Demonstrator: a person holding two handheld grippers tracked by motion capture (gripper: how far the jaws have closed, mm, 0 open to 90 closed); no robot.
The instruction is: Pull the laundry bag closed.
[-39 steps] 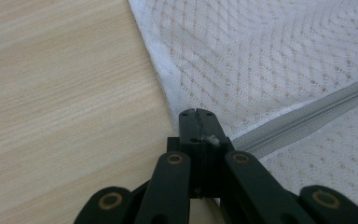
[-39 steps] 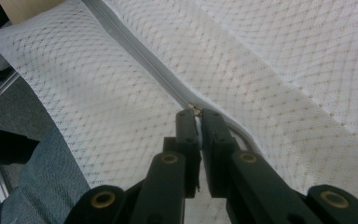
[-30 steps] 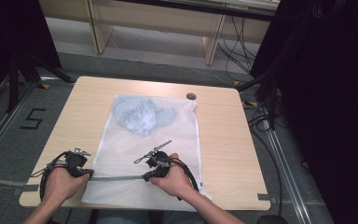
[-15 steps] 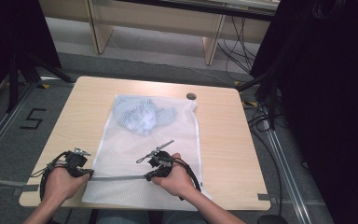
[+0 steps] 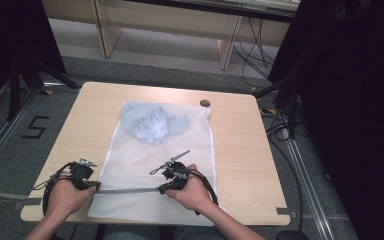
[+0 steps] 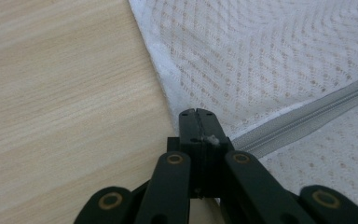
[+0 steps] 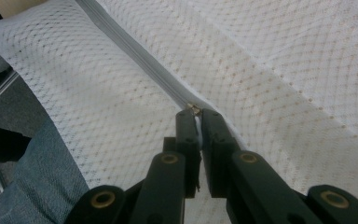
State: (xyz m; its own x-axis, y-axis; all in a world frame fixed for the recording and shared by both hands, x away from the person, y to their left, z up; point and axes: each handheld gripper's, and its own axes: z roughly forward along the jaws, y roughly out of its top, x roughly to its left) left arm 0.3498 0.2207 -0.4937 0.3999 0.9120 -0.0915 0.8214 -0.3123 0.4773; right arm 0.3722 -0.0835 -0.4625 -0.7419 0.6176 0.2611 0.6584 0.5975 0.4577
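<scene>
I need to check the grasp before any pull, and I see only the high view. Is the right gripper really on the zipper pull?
Observer: Yes. In the right gripper view the right gripper has its fingers pinching the small metal zipper pull.
Operator: And what does the left gripper hold?
Observer: The left gripper is shut on the edge of the mesh bag, where the grey zipper ends.
Operator: Is the zipper ahead of the pull closed?
Observer: In the right gripper view that stretch lies flat and looks closed.
</scene>
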